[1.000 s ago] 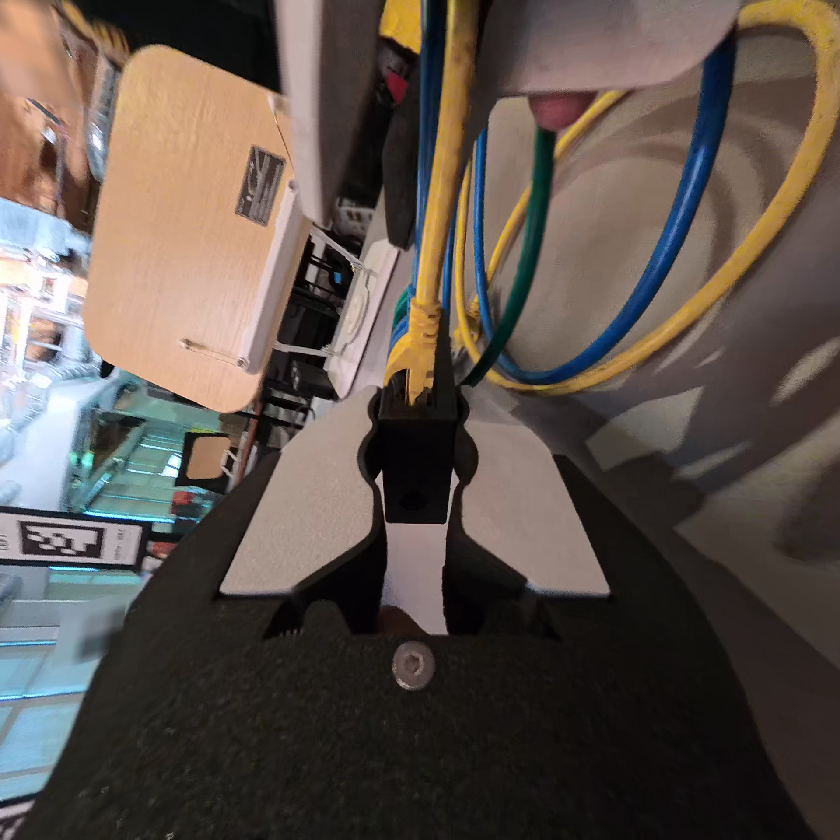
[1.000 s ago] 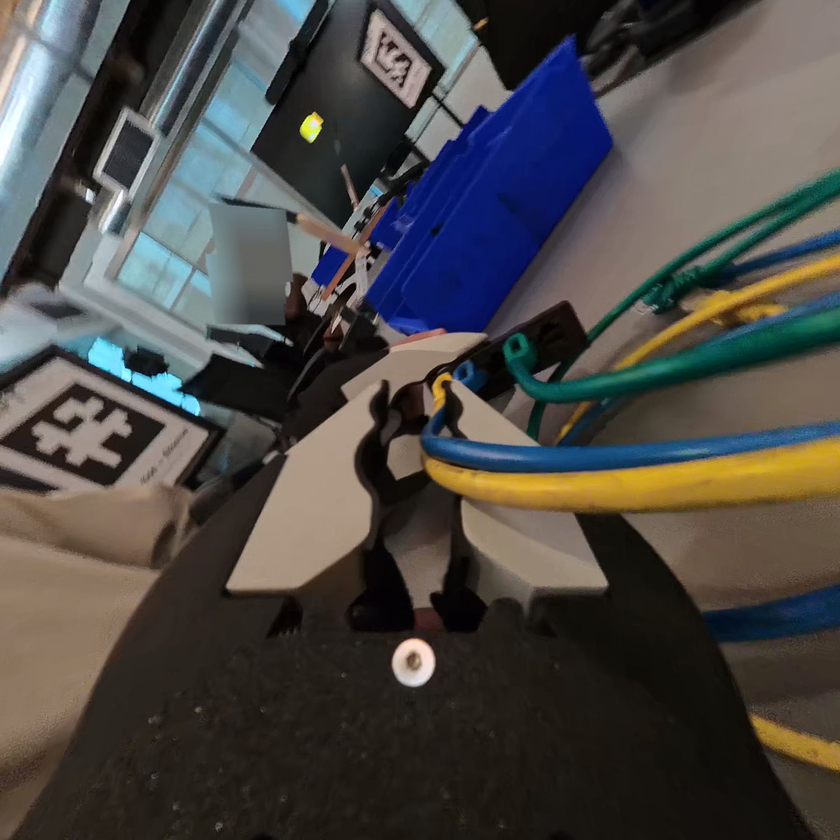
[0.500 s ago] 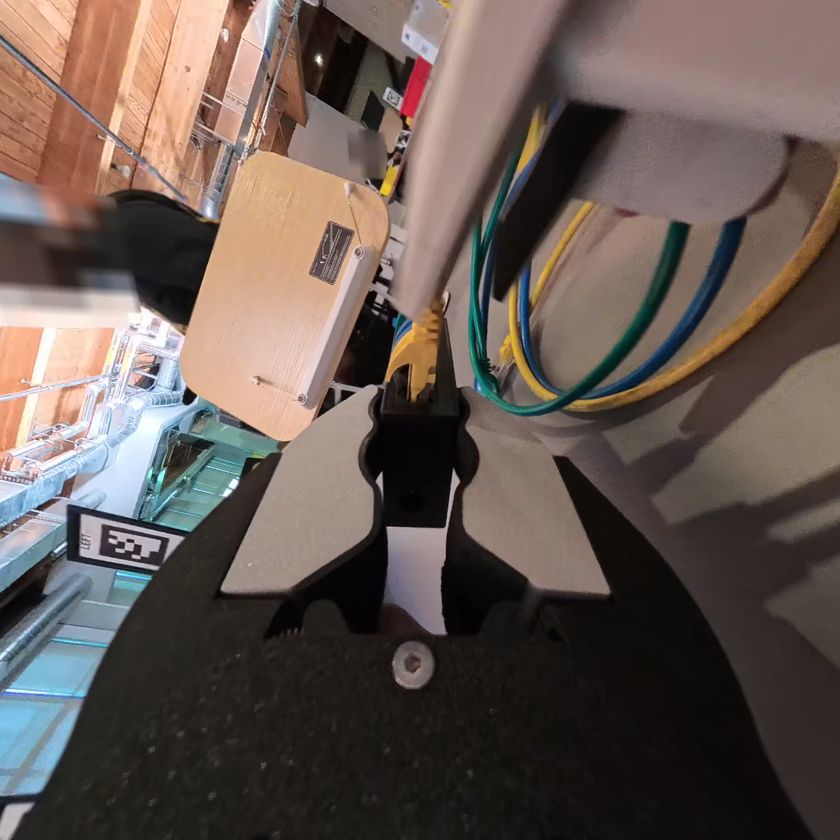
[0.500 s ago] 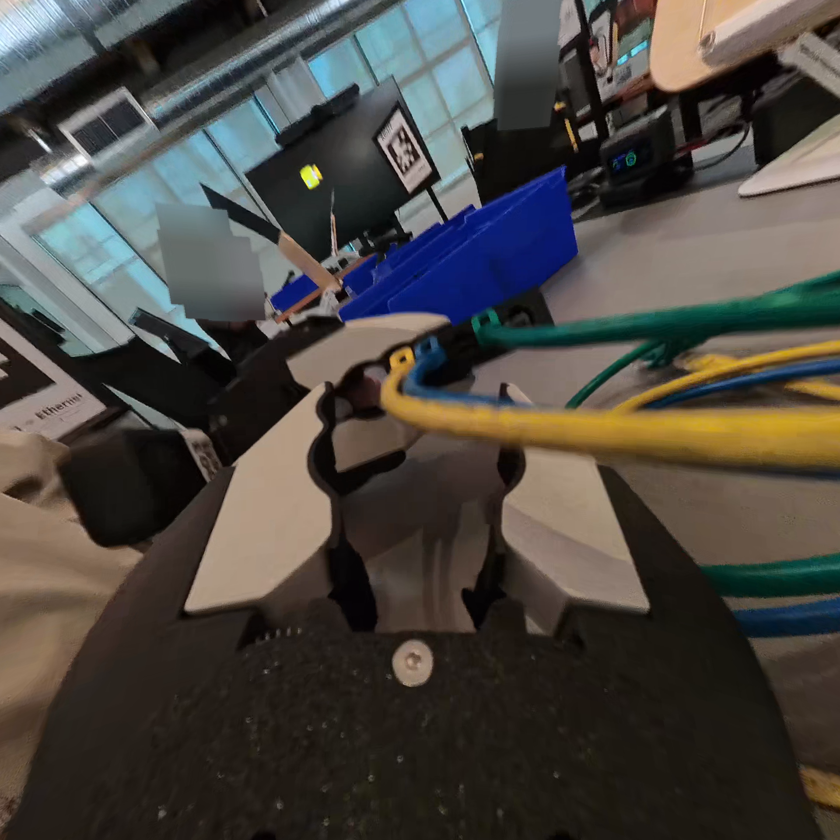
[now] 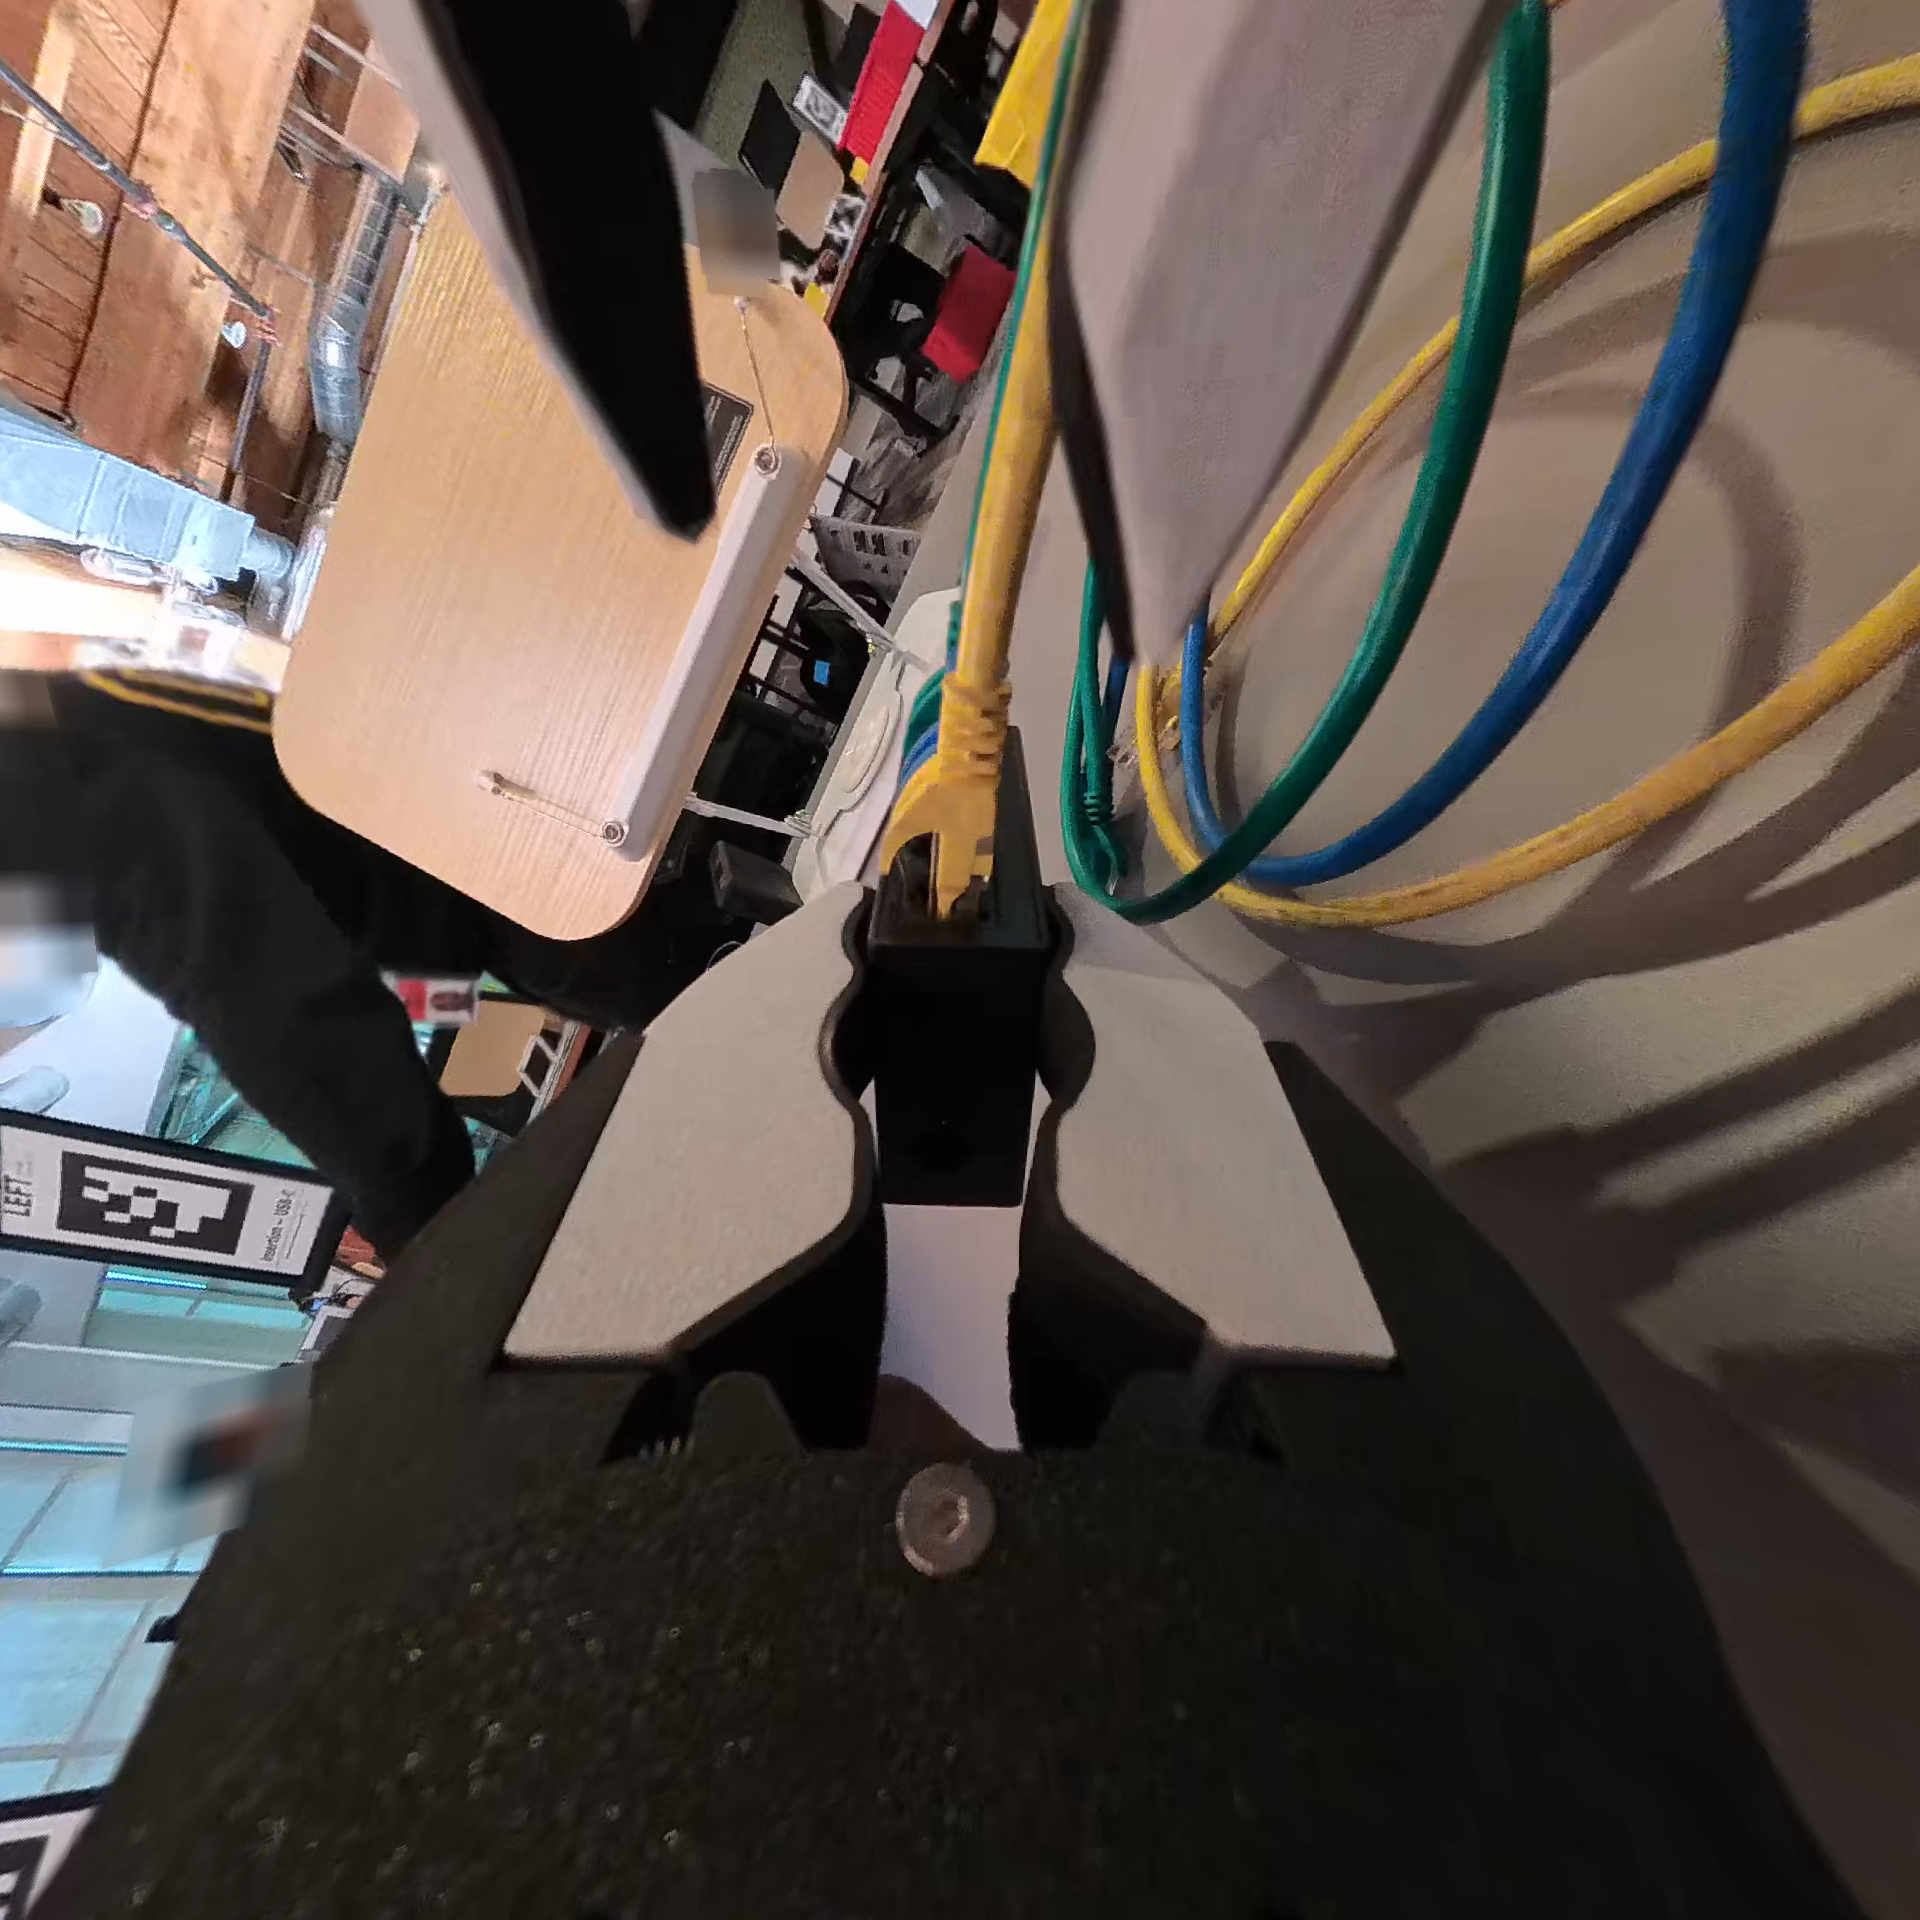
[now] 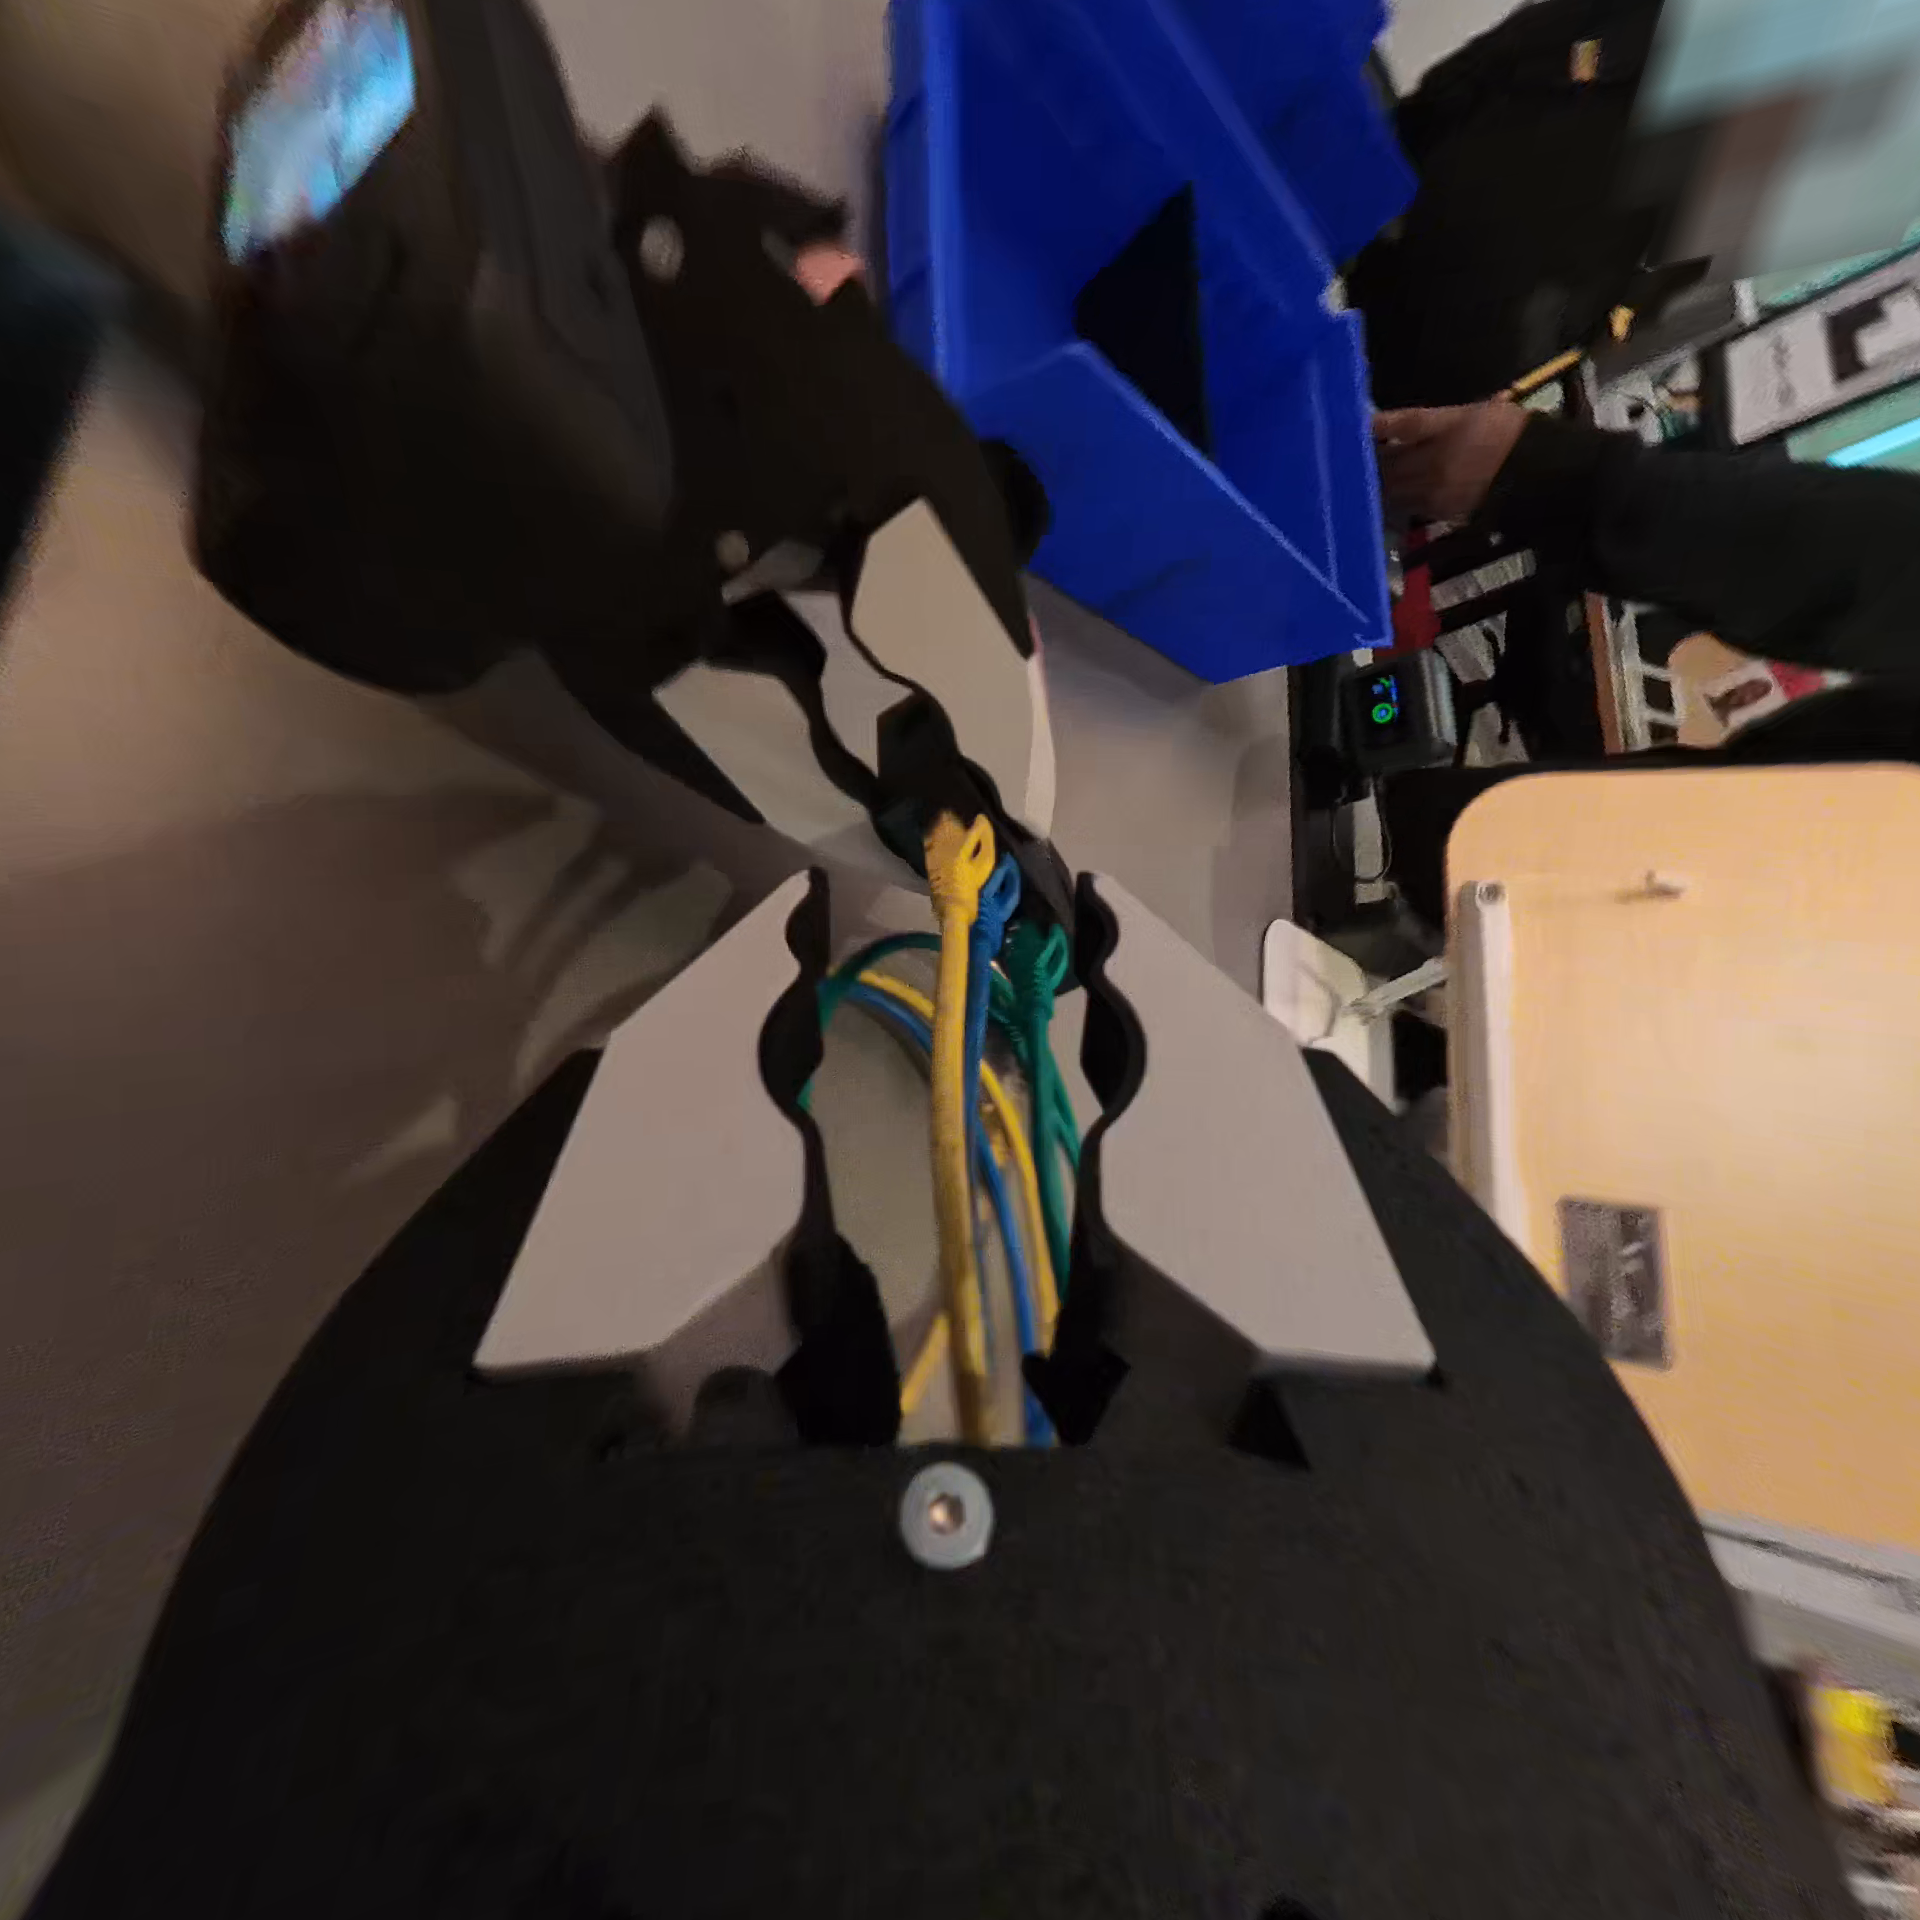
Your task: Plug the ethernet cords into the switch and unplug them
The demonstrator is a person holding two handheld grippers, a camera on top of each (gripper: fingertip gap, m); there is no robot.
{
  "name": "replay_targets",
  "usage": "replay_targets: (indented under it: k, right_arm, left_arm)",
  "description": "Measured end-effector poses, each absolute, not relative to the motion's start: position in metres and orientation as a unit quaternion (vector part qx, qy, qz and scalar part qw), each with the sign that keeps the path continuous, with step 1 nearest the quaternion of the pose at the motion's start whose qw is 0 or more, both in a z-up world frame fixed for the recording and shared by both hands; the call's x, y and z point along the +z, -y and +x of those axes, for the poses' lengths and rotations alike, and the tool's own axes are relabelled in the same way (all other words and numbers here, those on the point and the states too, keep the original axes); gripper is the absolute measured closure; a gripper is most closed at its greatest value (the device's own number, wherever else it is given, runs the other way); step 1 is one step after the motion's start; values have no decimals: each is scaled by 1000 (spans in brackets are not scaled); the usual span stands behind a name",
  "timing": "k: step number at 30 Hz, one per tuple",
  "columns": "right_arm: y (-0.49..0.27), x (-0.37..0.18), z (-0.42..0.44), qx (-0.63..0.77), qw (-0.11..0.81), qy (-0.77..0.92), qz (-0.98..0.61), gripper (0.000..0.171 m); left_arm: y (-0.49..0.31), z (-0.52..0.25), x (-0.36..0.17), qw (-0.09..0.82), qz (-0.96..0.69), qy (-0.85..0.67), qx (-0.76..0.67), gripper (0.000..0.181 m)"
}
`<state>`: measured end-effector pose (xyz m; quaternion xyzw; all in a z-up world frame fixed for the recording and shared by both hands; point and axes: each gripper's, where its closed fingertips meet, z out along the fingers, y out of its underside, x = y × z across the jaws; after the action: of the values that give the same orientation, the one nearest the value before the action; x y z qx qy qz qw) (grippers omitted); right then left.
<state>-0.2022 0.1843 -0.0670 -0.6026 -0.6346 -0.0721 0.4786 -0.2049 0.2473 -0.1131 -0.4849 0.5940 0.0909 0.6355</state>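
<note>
Overhead, a grey tabletop [image 5: 1714, 1039] carries looped cords; the left gripper [image 5: 956, 997] stays clamped on the black switch [image 5: 956, 1081], while the right gripper's [image 6: 951, 1039] fingers have spread around the plugged cords [image 6: 961, 1091].

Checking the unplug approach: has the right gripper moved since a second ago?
Yes. The right gripper, then beside the yellow cord, now straddles the cords, facing the switch head-on, fingers open.

surface: grey matte tabletop [image 5: 1714, 1039], hard shadows
furniture: light wooden rounded board [image 5: 499, 644] with white rail
wall: reddish wood planks [image 5: 156, 156]
storage: blue plastic bin [image 6: 1174, 416]
marker: black-white tag sign [image 5: 156, 1205]
</note>
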Motion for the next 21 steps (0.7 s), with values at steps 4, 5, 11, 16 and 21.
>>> replay_targets:
  k: [4,5,11,16,21]
  right_arm:
    - [-196,-83,-215,-110,433,705,-551,129]
    - [-196,-88,-217,-102,424,712,-550,130]
    - [-203,-99,-220,-99,411,720,-551,139]
    - [-203,-102,-218,-99,407,717,-557,143]
    - [-205,-98,-219,-86,424,699,-569,147]
  left_arm:
    - [-245,-205,-113,632,-475,-604,104,154]
    - [-245,-205,-113,632,-471,-606,108,154]
    - [-243,-205,-113,631,-468,-609,111,154]
    - [-241,-204,-115,627,-469,-612,112,154]
    - [-243,-207,-109,634,-471,-600,129,154]
